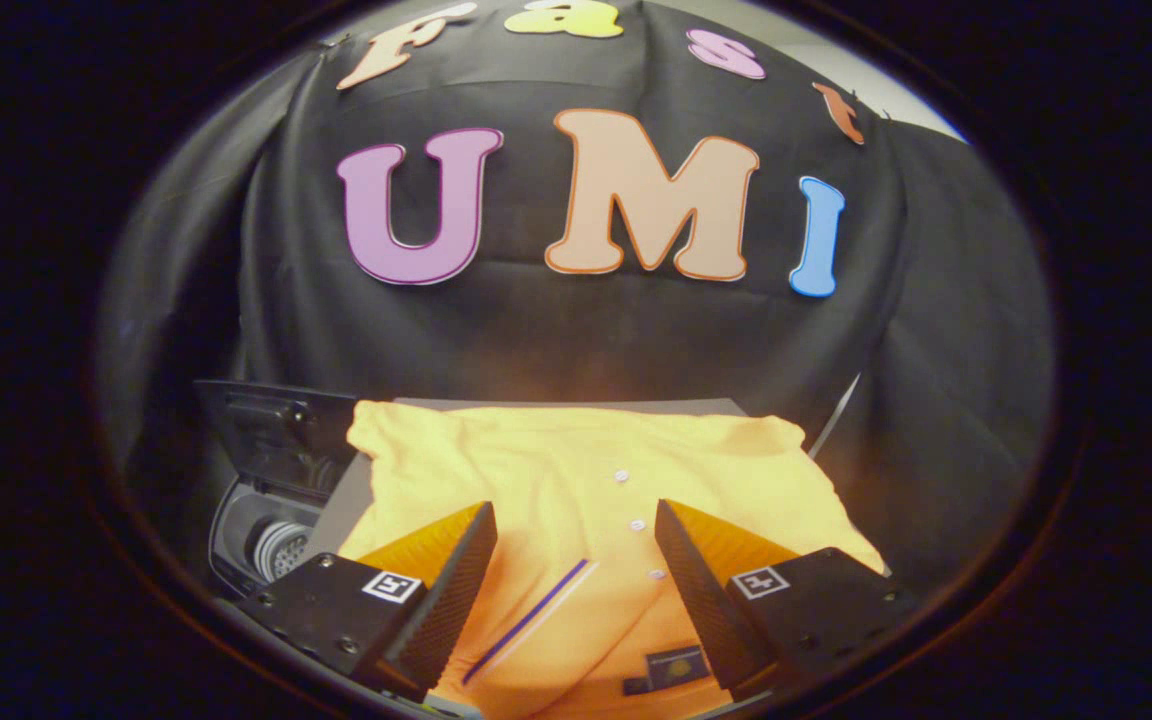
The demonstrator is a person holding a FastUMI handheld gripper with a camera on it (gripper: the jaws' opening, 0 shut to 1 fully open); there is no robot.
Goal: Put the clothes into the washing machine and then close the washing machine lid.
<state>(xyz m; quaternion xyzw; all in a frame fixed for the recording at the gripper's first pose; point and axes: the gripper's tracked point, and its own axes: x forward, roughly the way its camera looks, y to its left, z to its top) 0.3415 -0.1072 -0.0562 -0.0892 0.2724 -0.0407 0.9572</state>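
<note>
An orange shirt (576, 470) with small white buttons and a thin dark stripe lies spread flat on a grey table (576, 403). My gripper (573, 517) hovers just above it, open, with the button placket and the collar label showing in the gap between the fingers (456, 590). To the left of the shirt stands the washing machine (266, 530), its dark lid (271, 430) raised upright at the back and the drum's ribbed inside visible below.
Black cloth hangs as the booth's wall right behind the table and the washer. A thin pale rod (833, 418) leans at the table's far right corner.
</note>
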